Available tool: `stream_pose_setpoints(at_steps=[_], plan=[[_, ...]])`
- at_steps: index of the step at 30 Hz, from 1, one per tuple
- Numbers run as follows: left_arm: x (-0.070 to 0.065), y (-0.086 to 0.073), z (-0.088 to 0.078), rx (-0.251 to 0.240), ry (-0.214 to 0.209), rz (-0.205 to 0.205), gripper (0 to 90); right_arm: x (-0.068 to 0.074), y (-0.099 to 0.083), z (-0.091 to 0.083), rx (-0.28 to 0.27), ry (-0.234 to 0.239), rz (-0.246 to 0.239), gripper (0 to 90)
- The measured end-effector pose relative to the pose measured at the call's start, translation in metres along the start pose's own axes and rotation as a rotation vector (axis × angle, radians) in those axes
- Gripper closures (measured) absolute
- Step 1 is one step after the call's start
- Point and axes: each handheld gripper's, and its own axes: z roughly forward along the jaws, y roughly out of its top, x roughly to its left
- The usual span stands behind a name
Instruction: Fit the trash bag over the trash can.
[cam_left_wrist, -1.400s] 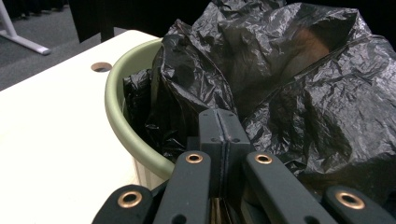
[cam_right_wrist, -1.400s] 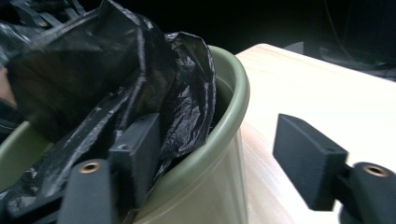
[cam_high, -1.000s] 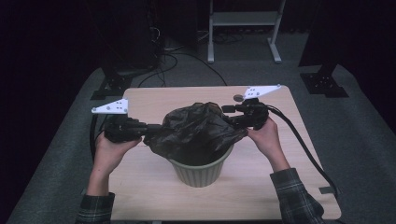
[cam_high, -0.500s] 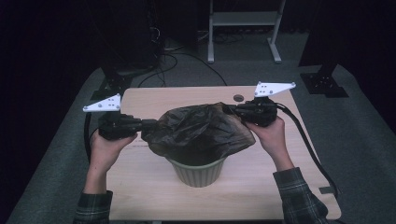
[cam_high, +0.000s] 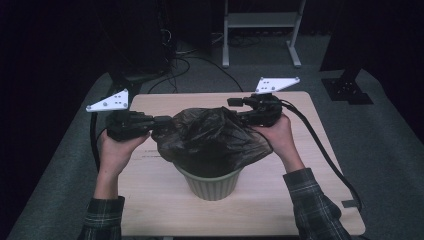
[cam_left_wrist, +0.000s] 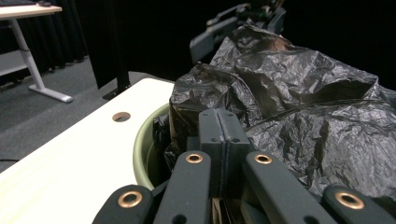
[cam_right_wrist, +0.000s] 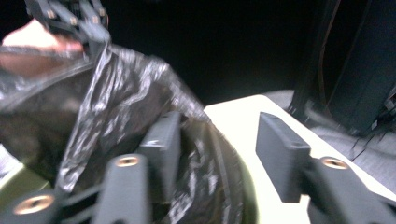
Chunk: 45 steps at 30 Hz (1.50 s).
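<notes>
Lab or studio; black curtains (cam_high: 60, 45); floor cables (cam_high: 200, 65); stand legs (cam_high: 260, 35)

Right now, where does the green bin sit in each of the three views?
High view: green bin centre, low, under the black bag.
Left gripper view: its rim left of centre, beside the shut jaws.
Right gripper view: a blurred green patch at the lower left.
Shared landmark: the black bag.
</notes>
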Motion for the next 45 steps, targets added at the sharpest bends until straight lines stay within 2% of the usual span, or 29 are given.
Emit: stream_pose_setpoints(at_steps=[1, 2, 3, 4, 5, 6, 8, 11, 15, 17, 23, 26, 27, 31, 33, 39, 41, 45], plan=[[0.0, 0.0, 0.0, -0.004, 0.0, 0.002, 89.7, 0.0, -0.001, 0.005, 0.023, -0.004, 0.002, 51.9], [0.0, -0.001, -0.001, -0.007, 0.002, 0.0, 89.7, -0.001, -0.003, 0.007, 0.04, -0.006, 0.004, 59.5], [0.0, -0.001, -0.002, -0.008, 0.006, 0.001, 89.7, -0.001, -0.006, 0.009, 0.067, 0.005, 0.008, 74.6], [0.0, -0.002, -0.004, -0.008, 0.009, 0.001, 89.7, -0.001, -0.008, 0.01, 0.075, -0.004, 0.007, 78.9], [0.001, -0.003, -0.005, -0.011, 0.013, -0.001, 89.7, -0.002, -0.01, 0.009, 0.085, -0.012, 0.015, 88.8], [0.002, -0.004, -0.007, -0.012, 0.02, -0.003, 89.7, -0.002, -0.012, 0.008, 0.085, -0.006, 0.019, 89.6], [0.005, -0.006, -0.007, -0.014, 0.029, -0.007, 89.7, -0.003, -0.012, 0.003, 0.062, -0.024, 0.023, 89.7], [0.013, -0.011, -0.001, -0.011, 0.047, -0.014, 89.7, -0.004, -0.008, -0.002, 0.021, -0.032, 0.023, 89.5], [0.024, -0.017, 0.008, -0.001, 0.064, -0.017, 89.7, -0.008, -0.005, -0.006, 0.014, -0.076, 0.018, 89.6], [0.032, -0.02, 0.014, 0.005, 0.081, -0.016, 89.7, -0.011, -0.006, -0.005, 0.023, -0.092, 0.019, 89.6], [0.051, -0.03, 0.032, 0.016, 0.106, -0.036, 89.8, -0.027, -0.013, 0.007, 0.071, -0.183, 0.024, 89.6], [0.061, -0.04, 0.039, 0.018, 0.123, -0.063, 89.8, -0.033, -0.019, 0.014, 0.099, -0.218, 0.031, 89.7], [0.065, -0.045, 0.041, 0.015, 0.124, -0.086, 89.8, -0.035, -0.021, 0.016, 0.105, -0.221, 0.032, 89.6], [0.075, -0.063, 0.047, 0.015, 0.121, -0.132, 89.8, -0.042, -0.034, 0.028, 0.13, -0.225, 0.068, 89.7], [0.078, -0.071, 0.051, 0.033, 0.119, -0.158, 89.8, -0.047, -0.043, 0.032, 0.145, -0.221, 0.092, 89.6], [0.082, -0.098, 0.062, 0.061, 0.105, -0.207, 89.8, -0.056, -0.071, 0.044, 0.206, -0.214, 0.153, 89.6], [0.082, -0.107, 0.064, 0.072, 0.101, -0.221, 89.8, -0.055, -0.078, 0.048, 0.229, -0.216, 0.155, 89.6], [0.081, -0.122, 0.068, 0.096, 0.093, -0.246, 89.8, -0.057, -0.093, 0.051, 0.25, -0.198, 0.192, 88.5]])
